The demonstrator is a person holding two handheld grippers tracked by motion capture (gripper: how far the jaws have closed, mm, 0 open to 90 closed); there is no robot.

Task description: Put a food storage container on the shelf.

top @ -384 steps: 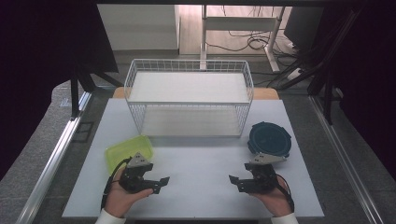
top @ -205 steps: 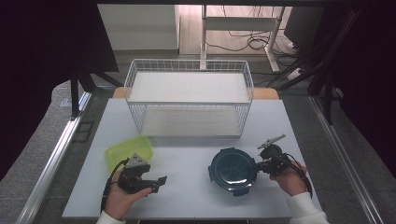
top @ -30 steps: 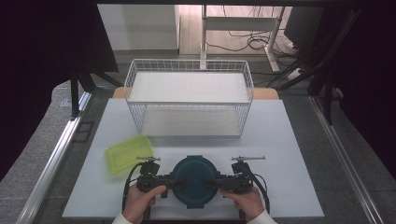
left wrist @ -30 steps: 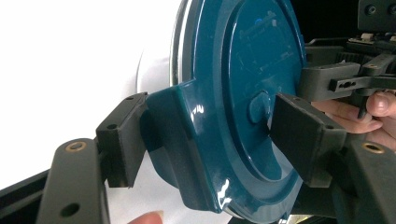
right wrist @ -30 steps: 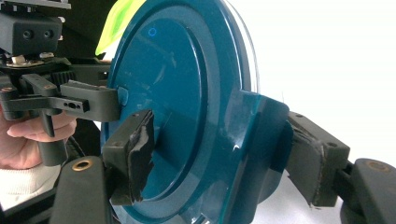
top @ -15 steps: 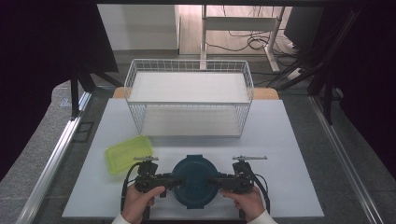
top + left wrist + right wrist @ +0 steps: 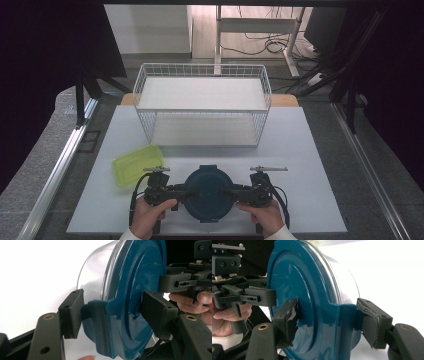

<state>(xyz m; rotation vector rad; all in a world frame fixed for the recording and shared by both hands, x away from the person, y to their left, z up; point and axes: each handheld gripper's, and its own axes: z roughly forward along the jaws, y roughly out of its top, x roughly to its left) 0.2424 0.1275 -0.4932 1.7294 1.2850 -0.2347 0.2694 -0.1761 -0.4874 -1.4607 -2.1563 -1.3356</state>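
- A second ago my two grippers sat at the sides of the round tub (image 7: 208, 196) with their jaws wider. Now both have been squeezing in on its blue lid (image 7: 135, 297).
- My left gripper (image 7: 176, 192) has one jaw on top of the lid and the other under the left clip (image 7: 96, 322). In the left gripper view the top jaw sits on the lid and the lower jaw looks like it just meets the clip, with maybe a thin crack left. So it is about half closed around the clip.
- My right gripper (image 7: 240, 192) does the same on the other side. In the right gripper view one jaw presses the lid top and the other presses the right clip (image 7: 348, 317). It is about half closed too, and it holds that clip.
- The tub sits on the white bench (image 7: 310, 165), near my edge, between my two hands. It has a clear bowl (image 7: 96, 270) under the lid.
- My hands have hardly moved. Only the jaws came in.
- I think this means I now have hold of both side clips at once. I guess the next job is to flip the clips or lift the tub.
- The wire basket (image 7: 202, 107) stands farther back, well apart from the tub.
- The green box (image 7: 137, 164) lies to the left, near my left gripper but not touching it.
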